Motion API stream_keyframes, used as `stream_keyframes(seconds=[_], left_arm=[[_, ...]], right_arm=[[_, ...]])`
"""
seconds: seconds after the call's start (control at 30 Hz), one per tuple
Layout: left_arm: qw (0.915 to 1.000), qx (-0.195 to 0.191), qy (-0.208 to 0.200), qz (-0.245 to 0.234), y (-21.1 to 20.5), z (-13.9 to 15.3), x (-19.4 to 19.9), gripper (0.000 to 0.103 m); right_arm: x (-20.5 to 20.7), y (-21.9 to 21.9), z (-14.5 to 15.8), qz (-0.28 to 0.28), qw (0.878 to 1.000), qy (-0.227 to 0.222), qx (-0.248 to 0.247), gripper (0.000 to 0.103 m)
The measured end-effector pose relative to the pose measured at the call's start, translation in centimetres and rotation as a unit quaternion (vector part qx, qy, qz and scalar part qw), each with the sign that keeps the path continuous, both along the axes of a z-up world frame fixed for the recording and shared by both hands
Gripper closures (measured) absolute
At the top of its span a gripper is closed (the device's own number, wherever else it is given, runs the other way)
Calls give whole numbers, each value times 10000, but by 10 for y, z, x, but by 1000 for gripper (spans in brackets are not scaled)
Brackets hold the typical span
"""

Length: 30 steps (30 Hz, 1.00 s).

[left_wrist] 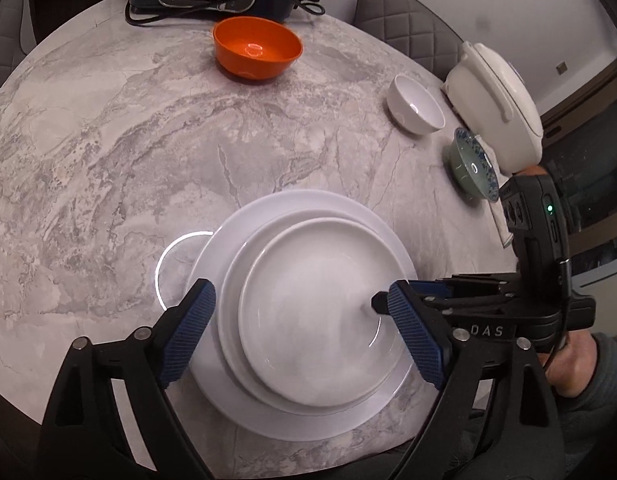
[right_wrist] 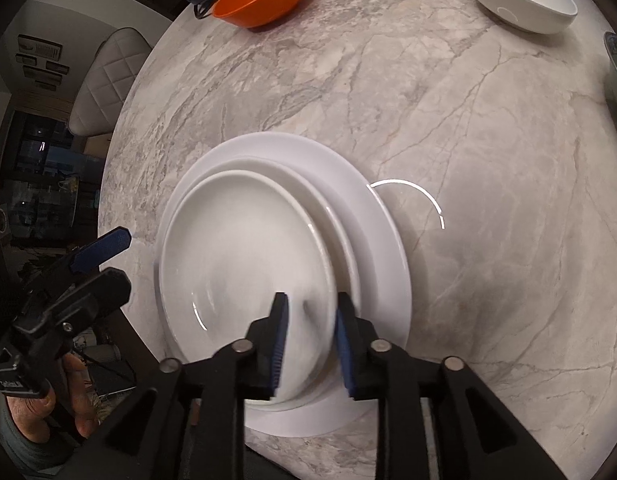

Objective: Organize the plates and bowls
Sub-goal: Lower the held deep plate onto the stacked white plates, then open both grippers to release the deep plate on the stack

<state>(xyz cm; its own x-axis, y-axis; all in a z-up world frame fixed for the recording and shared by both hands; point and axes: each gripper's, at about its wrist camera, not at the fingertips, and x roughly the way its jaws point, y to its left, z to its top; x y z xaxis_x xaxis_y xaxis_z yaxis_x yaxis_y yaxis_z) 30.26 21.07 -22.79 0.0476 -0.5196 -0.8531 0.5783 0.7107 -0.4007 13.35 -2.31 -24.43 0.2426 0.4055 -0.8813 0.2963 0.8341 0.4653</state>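
Three white plates (left_wrist: 308, 312) stacked near the marble table's (left_wrist: 108, 140) near edge; left gripper (left_wrist: 300, 332) spread wide above them, right gripper (right_wrist: 310, 344) parted astride the top plate's rim, pads apparently clear.

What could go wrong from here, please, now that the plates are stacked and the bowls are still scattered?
1. The stack of plates sits off-centre and close to the table edge, so a nudge might tip it off.
2. The right gripper has a fingertip over the top plate's rim and could drag it when withdrawing.
3. The green bowl stands close beside the white cooker, leaving little room for jaws.
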Motion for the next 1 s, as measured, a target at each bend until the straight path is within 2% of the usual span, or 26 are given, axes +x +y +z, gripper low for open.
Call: stream_keyframes(seconds=[0.03,0.1,0.2,0.4,0.5,0.57,0.67,0.87,1.0], left_arm=[[10000,-38,-12,37,3,3,2,2],[9999,-109,-49,98,8,8,5,1],[9996,-52,-226,170,17,15,6,1],[9986,-261,-439,169,29,26,9,1],[9971,-456,-591,113,26,36,7,1],[9972,-536,-528,30,19,39,7,1],[9976,-552,-419,-63,4,41,3,1],[9983,-328,-163,-451,-44,38,-15,1],[9987,-151,192,-458,-79,31,-23,1]], right_arm=[[1,2,2,11,10000,-56,22,45],[1,9,8,43,9999,-141,-76,31],[0,13,19,-19,9993,-311,-208,20],[-13,6,49,-455,9953,-854,-2,15],[-32,-2,65,-784,9879,-1299,311,11],[-50,-10,71,-1045,9829,-1451,431,8],[-77,-25,70,-1468,9764,-1482,565,7],[-135,-70,52,-2401,9598,-1303,640,7],[-167,-110,42,-2880,9456,-1326,729,7]])
